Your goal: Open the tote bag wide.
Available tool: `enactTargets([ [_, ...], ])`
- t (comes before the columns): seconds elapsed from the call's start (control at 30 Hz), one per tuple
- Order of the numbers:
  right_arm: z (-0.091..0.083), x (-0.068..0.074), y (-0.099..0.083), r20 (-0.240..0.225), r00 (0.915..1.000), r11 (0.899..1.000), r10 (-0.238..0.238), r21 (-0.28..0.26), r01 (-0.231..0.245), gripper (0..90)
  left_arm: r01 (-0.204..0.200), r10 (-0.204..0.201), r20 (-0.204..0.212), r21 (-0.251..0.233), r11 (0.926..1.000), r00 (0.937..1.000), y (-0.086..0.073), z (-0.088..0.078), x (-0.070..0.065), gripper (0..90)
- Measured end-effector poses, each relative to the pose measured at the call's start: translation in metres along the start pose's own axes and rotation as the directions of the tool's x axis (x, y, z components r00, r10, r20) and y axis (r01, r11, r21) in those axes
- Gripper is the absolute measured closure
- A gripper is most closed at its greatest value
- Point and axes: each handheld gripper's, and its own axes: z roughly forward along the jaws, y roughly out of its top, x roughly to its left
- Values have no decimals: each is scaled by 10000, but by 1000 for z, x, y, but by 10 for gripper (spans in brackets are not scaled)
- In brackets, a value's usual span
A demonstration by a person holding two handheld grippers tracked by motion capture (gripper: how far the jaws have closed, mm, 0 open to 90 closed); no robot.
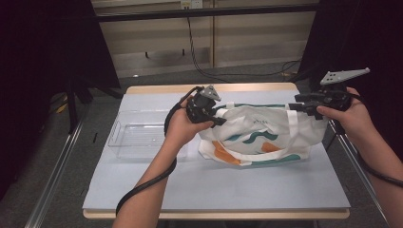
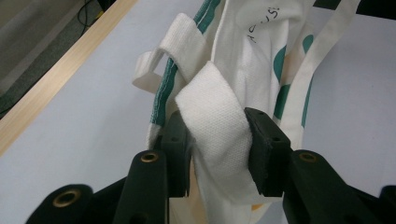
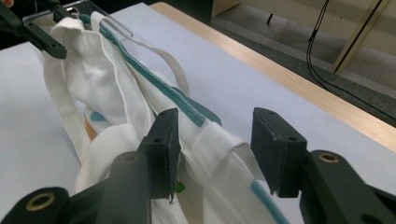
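Grey table [image 1: 142, 185], tote bag [image 1: 259, 135], lettering illegible

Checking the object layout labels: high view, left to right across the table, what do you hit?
Clear plastic tray → left tool, shut on the bag's handle strap → white tote bag → right tool, jaws around the bag's far edge, not yet pressing.

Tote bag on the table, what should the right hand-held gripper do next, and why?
Probably close the right hand-held gripper on the tote bag rim. Its jaws stand apart around the cloth edge without pinching it, while the left hand-held gripper already clamps the white strap at the other end. A grip on both ends would let the bag be lifted or opened.
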Motion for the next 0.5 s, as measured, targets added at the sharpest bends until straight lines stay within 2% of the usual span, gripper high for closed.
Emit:
enactTargets([
  [0.23,10,4,1,54,9998,9996,-210,213,209,503,164,-161,140,-192,9997,9998,-1,0,1,618],
  [0.4,17,6,1,-3,9993,9987,-370,336,370,526,198,-194,107,-318,9993,9998,1,3,2,540],
  [0.5,19,6,2,-48,9984,9969,-560,554,562,558,306,-293,211,-649,9974,9993,3,5,3,507],
])
